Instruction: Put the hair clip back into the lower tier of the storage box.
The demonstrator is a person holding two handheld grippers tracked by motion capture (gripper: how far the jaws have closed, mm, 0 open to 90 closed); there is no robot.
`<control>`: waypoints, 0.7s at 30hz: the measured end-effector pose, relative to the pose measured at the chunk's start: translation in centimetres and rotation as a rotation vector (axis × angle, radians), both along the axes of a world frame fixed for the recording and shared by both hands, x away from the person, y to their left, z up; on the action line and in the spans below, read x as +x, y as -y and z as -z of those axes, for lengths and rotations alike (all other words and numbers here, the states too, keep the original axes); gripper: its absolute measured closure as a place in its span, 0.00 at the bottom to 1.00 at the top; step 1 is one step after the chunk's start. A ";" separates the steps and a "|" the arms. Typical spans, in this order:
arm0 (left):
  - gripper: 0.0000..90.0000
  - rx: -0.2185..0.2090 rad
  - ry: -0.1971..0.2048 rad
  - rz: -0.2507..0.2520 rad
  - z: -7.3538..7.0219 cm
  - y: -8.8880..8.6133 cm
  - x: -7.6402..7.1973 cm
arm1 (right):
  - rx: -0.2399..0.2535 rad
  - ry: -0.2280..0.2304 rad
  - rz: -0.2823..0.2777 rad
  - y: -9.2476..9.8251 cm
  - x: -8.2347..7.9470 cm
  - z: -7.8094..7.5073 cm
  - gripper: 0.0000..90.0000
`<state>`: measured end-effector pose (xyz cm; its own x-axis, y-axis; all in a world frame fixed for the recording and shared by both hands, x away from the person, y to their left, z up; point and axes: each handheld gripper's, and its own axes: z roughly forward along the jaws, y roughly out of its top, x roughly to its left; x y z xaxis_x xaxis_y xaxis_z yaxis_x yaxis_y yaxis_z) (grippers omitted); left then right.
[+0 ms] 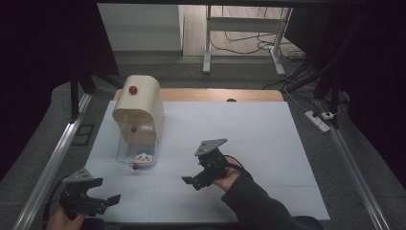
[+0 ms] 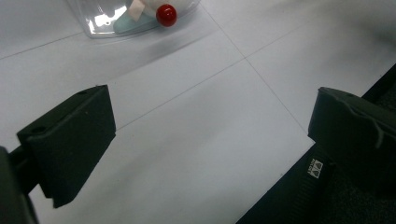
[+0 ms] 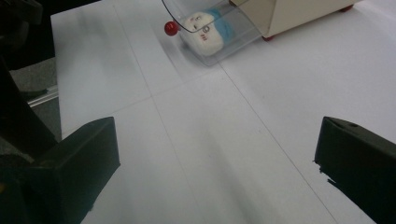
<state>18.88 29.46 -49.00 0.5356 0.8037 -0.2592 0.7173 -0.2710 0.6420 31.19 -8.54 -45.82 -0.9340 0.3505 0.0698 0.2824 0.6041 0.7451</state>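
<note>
A white table top (image 1: 249, 139) is seen from above; a cream box with a rounded lid (image 1: 139, 108) stands at its far left, and a clear drawer (image 1: 135, 154) is drawn out from the box's front towards the person. A small soft toy (image 1: 143, 156), white with a blue part, lies inside the drawer; a red knob (image 1: 136, 166) is fixed at the drawer's front edge; further red knobs are seen on the lid and on the box front.

The left gripper (image 1: 107, 200) is held at the near left corner of the table, apart from the drawer; in the left gripper view its jaws are spread wide with nothing between them, and the drawer front with its red knob (image 2: 166, 15) is seen ahead at the top edge.

The right gripper (image 1: 190, 181) is held above the middle of the table, to the right of the drawer and well apart from it; in the right gripper view its jaws are likewise spread wide and empty; the soft toy (image 3: 205, 31) is seen lying in the drawer (image 3: 233, 37), with the red knob (image 3: 171, 28) just beside it.
</note>
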 end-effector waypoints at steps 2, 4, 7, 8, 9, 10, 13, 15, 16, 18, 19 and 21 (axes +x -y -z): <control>0.01 0.000 0.000 0.000 0.0 0.0 0.0 | -0.004 0.005 0.006 0.3 0.0 0.0 0.00; 0.01 0.000 0.000 0.000 0.0 0.0 0.0 | -0.006 0.005 0.012 0.6 0.0 0.1 0.00; 0.01 0.000 -0.001 0.000 0.0 0.0 0.0 | -0.005 0.005 0.024 1.0 0.0 0.1 0.00; 0.01 0.000 -0.001 -0.001 0.0 0.0 0.0 | -0.006 0.003 0.027 1.2 0.1 0.1 0.00; 0.01 0.000 0.000 -0.001 0.0 0.0 0.0 | -0.006 0.005 0.030 1.4 0.1 0.1 0.00; 0.01 0.000 -0.001 -0.001 0.0 0.0 0.0 | -0.006 0.004 0.034 1.5 0.1 0.1 0.00; 0.01 0.001 -0.001 -0.001 0.0 0.0 0.0 | -0.006 0.004 0.045 2.1 0.0 0.1 0.00; 0.01 0.000 -0.001 -0.002 0.0 0.0 0.0 | -0.004 0.003 0.053 2.5 0.0 0.1 0.00; 0.01 0.001 -0.001 -0.002 0.0 0.0 0.0 | -0.006 0.005 0.057 2.6 0.0 0.1 0.00; 0.01 0.001 0.000 -0.002 0.0 0.0 0.0 | -0.006 0.004 0.065 3.0 0.0 0.1 0.00; 0.01 0.001 0.000 -0.002 0.0 0.0 0.0 | -0.006 0.002 0.071 3.2 0.0 0.1 0.00; 0.01 0.001 0.000 -0.002 0.0 0.0 0.0 | -0.008 0.006 0.077 3.6 0.0 0.2 0.00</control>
